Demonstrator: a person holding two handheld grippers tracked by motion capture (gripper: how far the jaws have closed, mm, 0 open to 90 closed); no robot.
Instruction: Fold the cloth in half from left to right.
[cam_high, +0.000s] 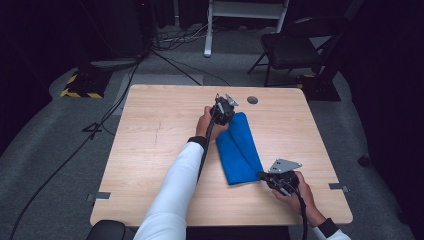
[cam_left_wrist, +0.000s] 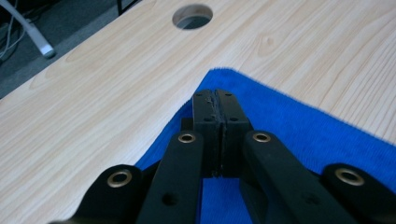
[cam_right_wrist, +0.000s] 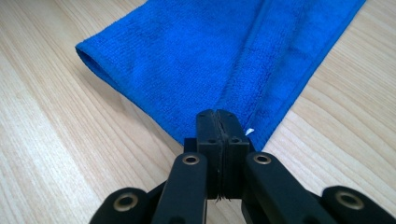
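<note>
Both grippers look pinched shut: the left gripper sits at the far corner of the blue microfibre cloth, the right gripper at the near right corner, but I can't tell if either one actually has fabric in it. That cloth lies folded in a long strip on the wooden table, just right of centre, running from about 12 down to 5 o'clock. It's soft, light and floppy, so I'd say grab the hemmed corners, not the middle. Cable hole sits further out at 12.
</note>
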